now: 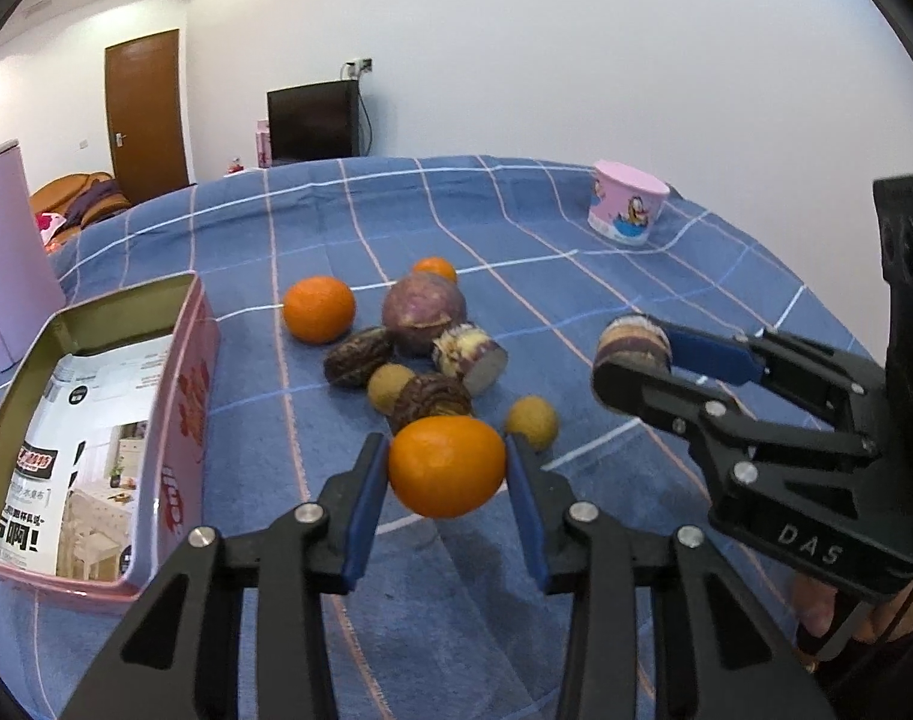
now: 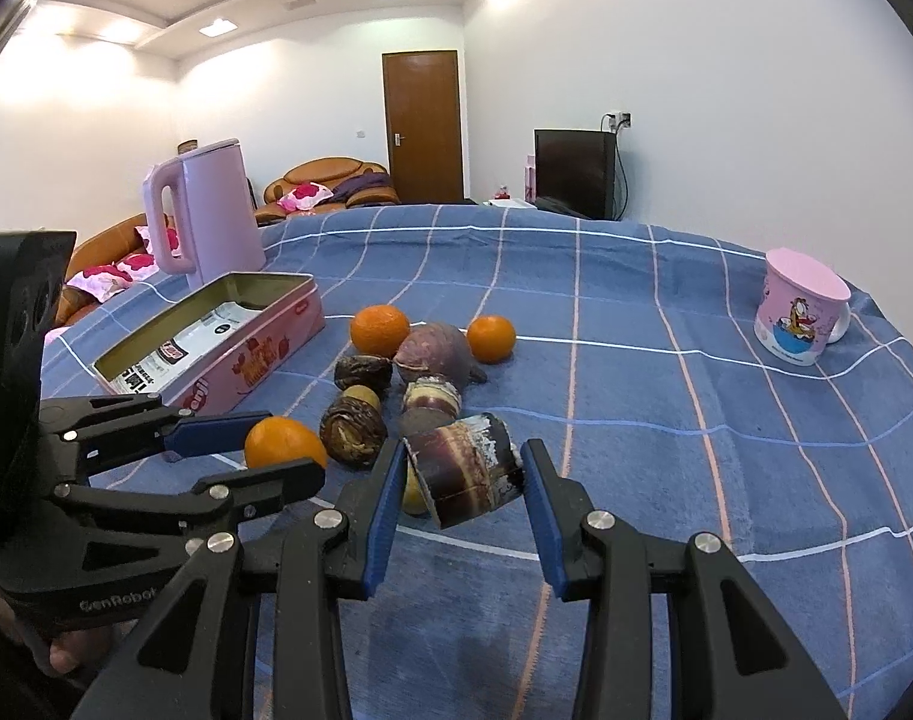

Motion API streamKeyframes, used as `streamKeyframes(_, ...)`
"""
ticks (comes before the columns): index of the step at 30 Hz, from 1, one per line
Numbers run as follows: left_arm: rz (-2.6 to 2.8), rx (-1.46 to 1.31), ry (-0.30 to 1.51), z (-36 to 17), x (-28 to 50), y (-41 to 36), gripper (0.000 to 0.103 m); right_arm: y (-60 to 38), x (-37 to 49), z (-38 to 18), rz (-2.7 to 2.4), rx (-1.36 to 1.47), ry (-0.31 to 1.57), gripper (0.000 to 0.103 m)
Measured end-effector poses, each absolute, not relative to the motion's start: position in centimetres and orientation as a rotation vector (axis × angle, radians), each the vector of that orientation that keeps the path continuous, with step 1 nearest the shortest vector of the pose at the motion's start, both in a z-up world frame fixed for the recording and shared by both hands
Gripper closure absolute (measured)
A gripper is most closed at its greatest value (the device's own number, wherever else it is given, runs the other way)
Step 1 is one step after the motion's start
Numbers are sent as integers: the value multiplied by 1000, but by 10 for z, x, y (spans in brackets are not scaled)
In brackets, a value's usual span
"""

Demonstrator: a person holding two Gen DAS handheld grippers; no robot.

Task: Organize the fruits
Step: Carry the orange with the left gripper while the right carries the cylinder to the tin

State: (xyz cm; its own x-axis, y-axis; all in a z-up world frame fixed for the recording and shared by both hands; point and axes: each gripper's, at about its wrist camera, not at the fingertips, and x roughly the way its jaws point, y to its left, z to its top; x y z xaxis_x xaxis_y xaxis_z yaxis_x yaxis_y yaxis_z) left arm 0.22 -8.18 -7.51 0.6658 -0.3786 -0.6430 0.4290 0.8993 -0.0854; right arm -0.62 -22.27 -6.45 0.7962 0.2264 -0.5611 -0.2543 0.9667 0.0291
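The pink tin (image 1: 183,396) holds only a printed sheet (image 1: 90,450) (no fruit); left gripper (image 1: 447,468) clamps an orange (image 1: 447,465), right gripper (image 2: 465,474) clamps a purple cut piece (image 2: 465,471).

Each hand-held gripper (image 1: 447,474) (image 2: 462,480) is being seen as black angular linkage studded with silver screws. Blue pads (image 1: 363,504) are being shown lining the fingers. White lettering is being displayed on both housings.

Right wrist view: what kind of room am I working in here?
Probably a home living room: a brown sofa with cushions, a dark TV by the wall, and a cloth-covered table holding a pink kettle.
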Motion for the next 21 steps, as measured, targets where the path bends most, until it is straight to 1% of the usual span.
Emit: streamKeyframes(21,-375,54,563,-57,-5,-63,61,-204,-4,-54,296,-49,534,62)
